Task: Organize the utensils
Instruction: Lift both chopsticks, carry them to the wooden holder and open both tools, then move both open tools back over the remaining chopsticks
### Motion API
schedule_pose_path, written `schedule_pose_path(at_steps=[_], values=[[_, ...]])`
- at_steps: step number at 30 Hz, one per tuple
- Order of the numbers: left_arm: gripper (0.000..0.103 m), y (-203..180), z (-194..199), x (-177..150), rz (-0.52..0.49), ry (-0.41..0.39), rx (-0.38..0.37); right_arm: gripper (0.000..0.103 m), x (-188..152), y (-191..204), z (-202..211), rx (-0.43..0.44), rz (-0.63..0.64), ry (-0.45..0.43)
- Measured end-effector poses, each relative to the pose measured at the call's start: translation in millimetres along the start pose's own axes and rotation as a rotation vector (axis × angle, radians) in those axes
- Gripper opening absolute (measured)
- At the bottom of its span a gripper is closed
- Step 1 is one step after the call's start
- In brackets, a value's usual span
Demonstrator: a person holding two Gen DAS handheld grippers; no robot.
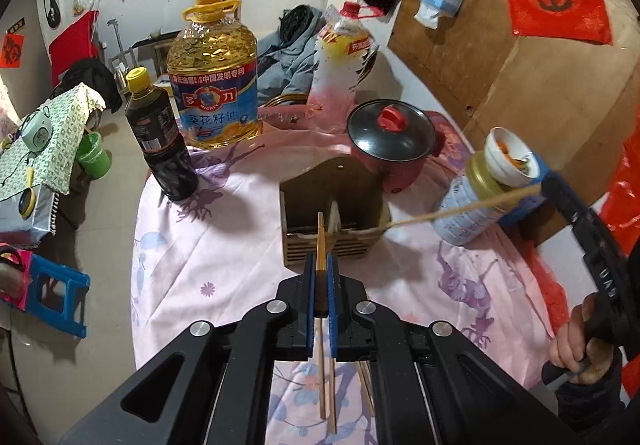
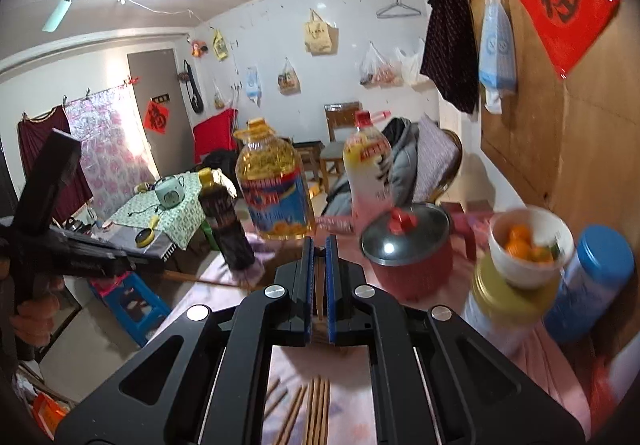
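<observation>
So, one chopstick (image 1: 321, 245) is clamped between the blue pads of the left gripper (image 1: 321, 265), whose jaws are closed on it; the stick's upper end sticks out past the fingertips and its lower end hangs out behind them. The gripper is tilted steeply down over the pink flowered tabletop (image 1: 224, 245), with the stick's tip lined up over the wooden utensil holder (image 1: 332, 213), though whether it's actually inside a compartment can't be told. The right gripper (image 1: 548, 181) is seen at the right edge of the left wrist view, held by a hand (image 1: 580, 345) wrapped around its handle, and a second chopstick (image 1: 460, 208) is pinched in it, slanting down-left so its far end lands at the holder's right rim. In the right wrist view, those jaws (image 2: 320, 265) are shown closed tight on a thin stick (image 2: 319, 297) that is partly hidden between the pads, and the gripper is pointed only gently downward. More loose chopsticks (image 2: 316, 413) are left lying on the cloth just below both grippers. Behind the holder a red pot (image 1: 394, 143) with a glass lid is parked, with an oil jug (image 1: 214, 73) and a dark sauce bottle (image 1: 160, 137) further left.
</observation>
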State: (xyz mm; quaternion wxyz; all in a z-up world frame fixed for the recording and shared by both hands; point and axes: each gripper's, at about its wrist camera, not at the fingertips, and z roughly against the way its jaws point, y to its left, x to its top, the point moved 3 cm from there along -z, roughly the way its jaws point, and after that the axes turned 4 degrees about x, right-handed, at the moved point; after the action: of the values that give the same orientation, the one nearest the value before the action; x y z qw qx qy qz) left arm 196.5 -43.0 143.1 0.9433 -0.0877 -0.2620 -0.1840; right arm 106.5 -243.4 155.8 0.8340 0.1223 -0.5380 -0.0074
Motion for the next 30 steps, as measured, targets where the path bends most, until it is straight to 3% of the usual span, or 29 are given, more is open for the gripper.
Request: schedule_pose_path(at_steps=[8,10,11,13,15,20,24,30], values=[[0.007,4.0,-54.0,17.6,0.016,0.057,0.062,0.009,-11.6,-11.8,-79.1,0.006,-0.021,0.114],[0.036,9.5,-62.5,18.3,0.042,0.054,0.091,0.014,-18.8,-18.1,-91.4,-0.023,-0.047,0.157],[0.057,14.2,-64.4,17.7,0.062,0.046,0.122,0.017,-20.6,-21.5,-91.2,-0.012,-0.068,0.159],[0.059,19.8,-63.2,18.2,0.075,0.030,0.118,0.019,-20.0,-23.9,-80.7,-0.017,-0.068,0.130],[0.059,25.8,-59.6,16.7,0.076,0.014,0.120,0.028,-18.8,-24.5,-69.9,-0.048,-0.045,0.108],[0.064,44.8,-49.6,5.6,0.124,-0.016,0.124,0.036,-19.3,-25.3,-43.6,-0.078,-0.050,0.079],[0.071,63.3,-45.8,-19.8,0.171,-0.018,0.144,0.053,-33.5,-24.5,-23.7,-0.108,-0.091,0.074],[0.082,88.0,-52.3,-80.9,0.187,0.014,0.240,0.061,-76.9,-19.7,-5.9,-0.136,-0.132,0.136]])
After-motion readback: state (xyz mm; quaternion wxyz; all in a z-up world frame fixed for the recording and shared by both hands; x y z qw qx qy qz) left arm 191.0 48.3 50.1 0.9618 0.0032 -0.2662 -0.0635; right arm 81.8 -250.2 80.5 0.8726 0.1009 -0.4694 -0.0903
